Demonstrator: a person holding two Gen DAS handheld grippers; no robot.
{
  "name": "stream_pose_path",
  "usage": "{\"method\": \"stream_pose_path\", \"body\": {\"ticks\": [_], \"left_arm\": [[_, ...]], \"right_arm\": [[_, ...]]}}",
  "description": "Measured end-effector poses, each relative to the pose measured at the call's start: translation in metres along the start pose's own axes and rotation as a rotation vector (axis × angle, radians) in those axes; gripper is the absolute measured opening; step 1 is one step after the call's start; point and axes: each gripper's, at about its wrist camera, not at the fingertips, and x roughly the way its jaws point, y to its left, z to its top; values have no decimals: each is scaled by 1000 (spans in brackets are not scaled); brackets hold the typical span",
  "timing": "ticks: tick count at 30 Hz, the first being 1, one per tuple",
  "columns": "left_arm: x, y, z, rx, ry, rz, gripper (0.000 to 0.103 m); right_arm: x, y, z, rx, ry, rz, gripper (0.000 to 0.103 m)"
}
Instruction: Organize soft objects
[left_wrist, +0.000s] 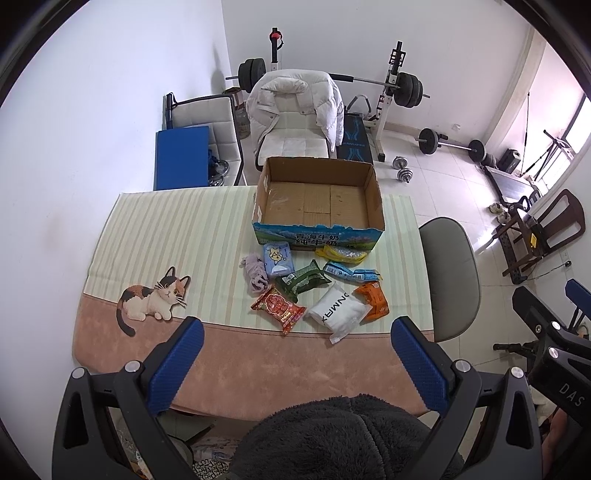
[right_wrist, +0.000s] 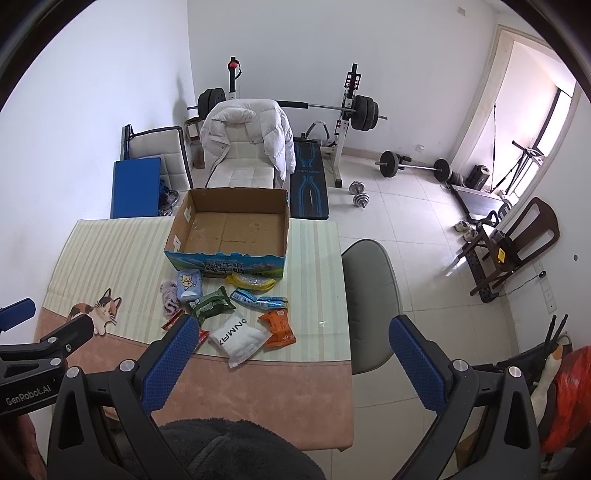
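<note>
An open, empty cardboard box (left_wrist: 317, 199) (right_wrist: 229, 229) stands at the table's far edge. In front of it lie several soft packs: a red pack (left_wrist: 279, 308), a white pack (left_wrist: 338, 312) (right_wrist: 238, 338), an orange pack (left_wrist: 373, 301) (right_wrist: 280, 326), a green pack (left_wrist: 303, 280) (right_wrist: 210, 304), a light blue tissue pack (left_wrist: 277, 258) (right_wrist: 189, 284), a blue-white pack (left_wrist: 351, 273) (right_wrist: 258, 300), a yellow bag (left_wrist: 341, 254) (right_wrist: 251, 282) and a lilac cloth (left_wrist: 255, 275) (right_wrist: 169, 297). My left gripper (left_wrist: 295, 336) and right gripper (right_wrist: 291, 336) are open and empty, held above the table's near edge.
The table (left_wrist: 166, 240) has a striped cloth with a cat picture (left_wrist: 153, 299). A grey chair (left_wrist: 454, 277) stands at its right side. A white chair with a jacket (left_wrist: 295, 110) and weight equipment (left_wrist: 399, 88) stand behind.
</note>
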Motion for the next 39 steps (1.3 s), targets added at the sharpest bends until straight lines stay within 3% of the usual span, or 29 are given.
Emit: {"method": "stream_pose_path", "body": {"ticks": [5, 9, 16, 18, 21, 31, 35, 39], "left_arm": [[1, 0, 8, -4, -6, -2, 103], [3, 0, 11, -4, -8, -4, 103], [3, 1, 10, -3, -10, -3, 103], [3, 0, 10, -2, -12, -4, 103], [2, -2, 11, -3, -13, -6, 103], [6, -5, 15, -11, -25, 3, 103], [40, 0, 30, -30, -31, 58, 103], [105, 12, 35, -40, 58, 129, 103]], "right_arm": [[4, 0, 1, 4, 11, -4, 103], [1, -2, 0, 31, -78, 24, 103], [5, -2, 2, 30, -56, 15, 103], [2, -3, 2, 45, -98, 36, 103], [5, -2, 3, 31, -26, 19, 103], [2, -5, 7, 53, -79, 41, 103], [33, -12, 17, 90, -80, 69, 103], [125, -11, 17, 46, 116, 50, 103]]}}
